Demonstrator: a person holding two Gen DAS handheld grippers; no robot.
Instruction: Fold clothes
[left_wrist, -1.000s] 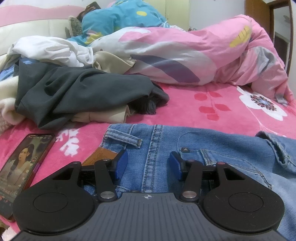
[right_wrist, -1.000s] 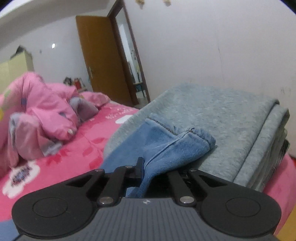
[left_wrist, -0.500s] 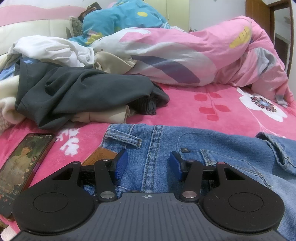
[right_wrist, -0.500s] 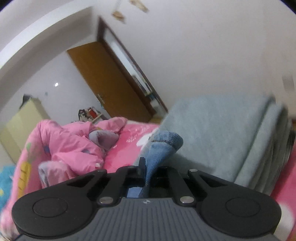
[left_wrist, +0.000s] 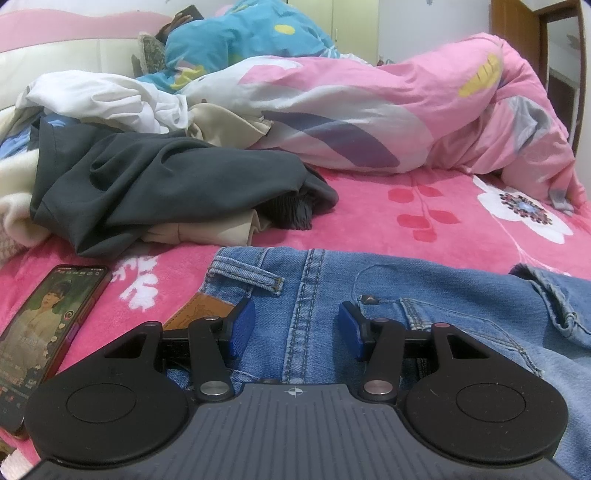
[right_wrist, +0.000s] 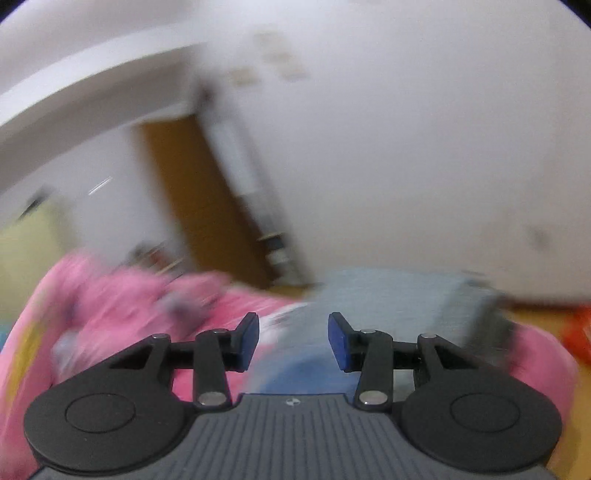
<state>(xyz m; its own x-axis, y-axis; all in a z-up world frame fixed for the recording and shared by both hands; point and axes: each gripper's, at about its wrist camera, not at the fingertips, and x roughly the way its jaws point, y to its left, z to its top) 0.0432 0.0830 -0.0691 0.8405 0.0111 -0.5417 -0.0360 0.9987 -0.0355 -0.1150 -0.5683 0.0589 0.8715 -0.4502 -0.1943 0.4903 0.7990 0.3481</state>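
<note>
Blue jeans (left_wrist: 424, 295) lie flat on the pink bed, waistband toward the camera in the left wrist view. My left gripper (left_wrist: 297, 328) hovers low over the waistband, its blue pads (left_wrist: 242, 326) apart on either side of the back seam, clamping nothing. The right wrist view is blurred by motion. My right gripper (right_wrist: 293, 338) is raised with its jaws opening and nothing between them. A blurred patch of blue denim (right_wrist: 295, 373) shows below it, in front of a folded grey blanket (right_wrist: 406, 302).
A lit phone (left_wrist: 44, 332) lies at the left of the jeans. Behind are a dark grey garment (left_wrist: 166, 184), a white one (left_wrist: 96, 96) and a bunched pink duvet (left_wrist: 406, 110). A wooden door (right_wrist: 207, 203) stands beyond the bed.
The right gripper let go of the denim leg it had pinched, opened and rose, its view tipping up toward the wall. The left gripper stayed put.
</note>
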